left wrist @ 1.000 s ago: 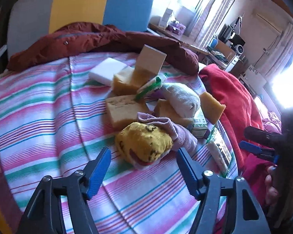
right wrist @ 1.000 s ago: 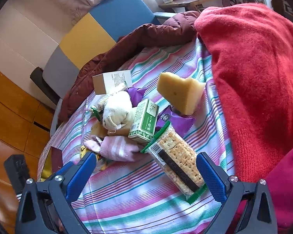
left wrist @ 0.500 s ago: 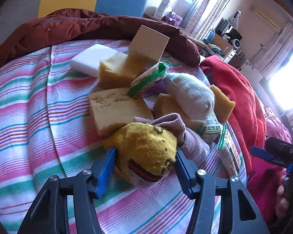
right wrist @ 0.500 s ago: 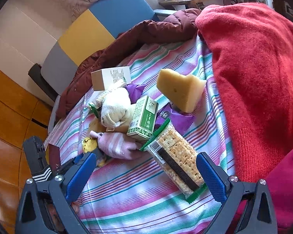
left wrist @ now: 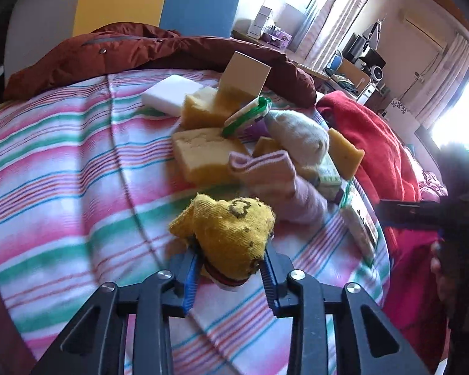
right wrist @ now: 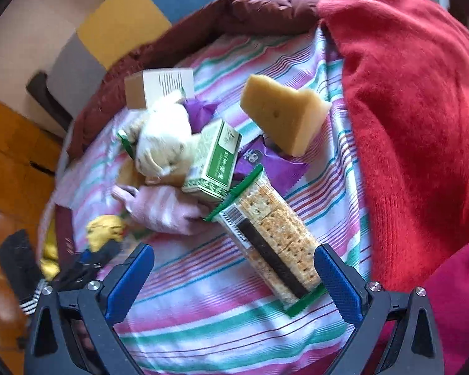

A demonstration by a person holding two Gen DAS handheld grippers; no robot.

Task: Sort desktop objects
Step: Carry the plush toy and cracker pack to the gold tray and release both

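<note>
Left gripper (left wrist: 231,276) closing — blue pads pinched on the yellow sock (left wrist: 228,234), which sits at 6 o'clock of the pile on the striped cloth (left wrist: 62,172). Pink sock (left wrist: 278,181) at the yellow one's 1 o'clock, just beside it. Right gripper (right wrist: 234,281) jaws wide, nothing between them — cracker pack (right wrist: 275,240) lies ahead, green box (right wrist: 215,162) at its 11 o'clock, touching.

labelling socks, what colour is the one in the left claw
Yellow sock, with dark markings; clearest in the left wrist view.
</note>
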